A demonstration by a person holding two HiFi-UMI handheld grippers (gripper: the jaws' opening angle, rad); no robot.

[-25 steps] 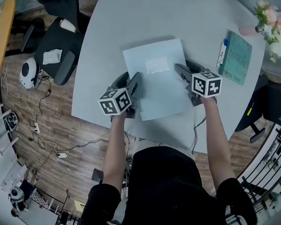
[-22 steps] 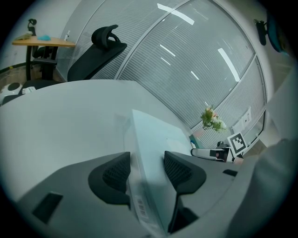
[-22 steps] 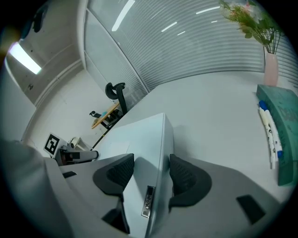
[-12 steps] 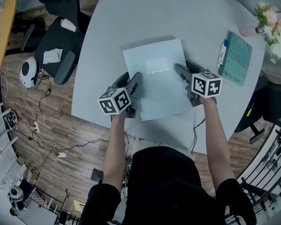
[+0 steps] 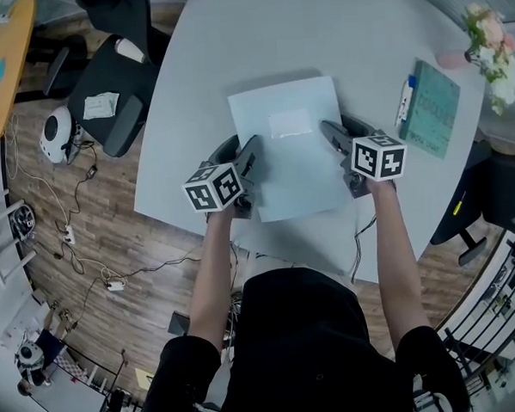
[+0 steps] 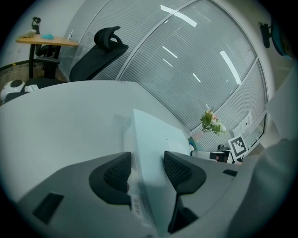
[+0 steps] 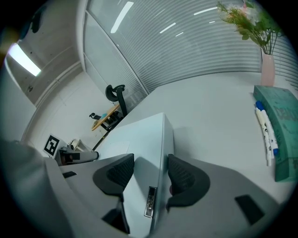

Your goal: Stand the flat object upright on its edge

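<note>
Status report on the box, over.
Left hand-held gripper and right hand-held gripper clamp flat box edges. Box face-up, not yet upright. Green book off right, clear.

Head view: steeply down over table point(image 5: 231, 38). Gripper views: low, close, facing inward; all share box point(image 5: 294, 160).

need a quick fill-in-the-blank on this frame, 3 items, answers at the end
1. ___ hand-held grippers, the left hand-held gripper and the right hand-held gripper, clamp the flat box by opposite side edges.
2. In the head view the teal book lies to the box's ___.
3. The vase holding the flowers is ___.
Missing words: two; right; pink.
</note>
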